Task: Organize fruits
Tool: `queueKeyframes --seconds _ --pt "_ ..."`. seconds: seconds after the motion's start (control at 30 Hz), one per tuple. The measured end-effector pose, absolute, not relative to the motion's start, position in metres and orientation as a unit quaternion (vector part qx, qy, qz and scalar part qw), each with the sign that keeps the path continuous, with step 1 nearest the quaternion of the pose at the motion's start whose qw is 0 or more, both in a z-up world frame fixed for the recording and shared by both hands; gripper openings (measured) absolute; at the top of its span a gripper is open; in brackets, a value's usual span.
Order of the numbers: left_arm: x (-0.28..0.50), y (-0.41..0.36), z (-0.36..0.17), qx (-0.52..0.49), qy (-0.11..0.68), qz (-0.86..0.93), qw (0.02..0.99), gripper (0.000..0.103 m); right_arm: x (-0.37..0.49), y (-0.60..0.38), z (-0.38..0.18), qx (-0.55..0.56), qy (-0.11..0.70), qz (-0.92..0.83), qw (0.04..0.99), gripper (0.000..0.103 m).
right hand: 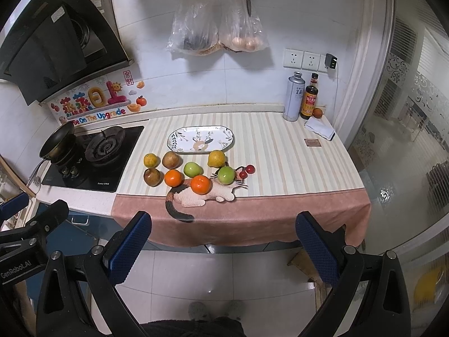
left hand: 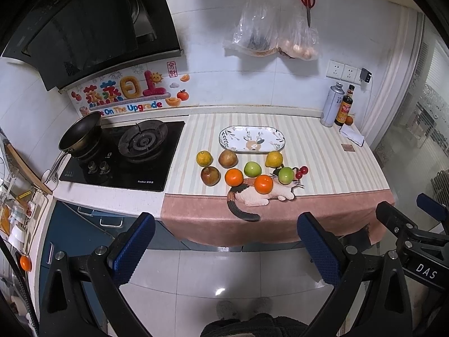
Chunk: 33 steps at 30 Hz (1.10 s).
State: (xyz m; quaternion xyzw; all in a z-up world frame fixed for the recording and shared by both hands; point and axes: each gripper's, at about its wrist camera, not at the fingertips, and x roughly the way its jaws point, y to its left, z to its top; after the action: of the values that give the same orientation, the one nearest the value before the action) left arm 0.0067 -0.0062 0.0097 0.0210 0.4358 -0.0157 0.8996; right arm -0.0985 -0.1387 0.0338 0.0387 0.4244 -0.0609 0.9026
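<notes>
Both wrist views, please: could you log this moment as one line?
left gripper open, off counter | right gripper open, off counter | fruits loose before plate | plate bare

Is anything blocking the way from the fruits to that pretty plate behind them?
Nothing visible does. The plate lies bare just behind the fruit. A brown pear and a yellow pear sit nearest it, with only striped cloth between. Both grippers hang back off the counter, jaws open.
</notes>
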Motion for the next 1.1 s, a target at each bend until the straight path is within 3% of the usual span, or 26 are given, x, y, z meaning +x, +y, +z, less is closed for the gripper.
queueKeyframes --seconds 0.77,1.1 --pt "0.009 -0.006 0.016 0.02 0.431 -0.019 0.902 0.103 -0.102 -0.141 0.043 0.045 0.411 -0.062 0.908 0.103" --pt "0.036 0.023 0.01 0.052 0.354 0.038 0.933 0.103 -0.083 -0.131 0.019 0.098 0.352 -0.066 0.928 0.103"
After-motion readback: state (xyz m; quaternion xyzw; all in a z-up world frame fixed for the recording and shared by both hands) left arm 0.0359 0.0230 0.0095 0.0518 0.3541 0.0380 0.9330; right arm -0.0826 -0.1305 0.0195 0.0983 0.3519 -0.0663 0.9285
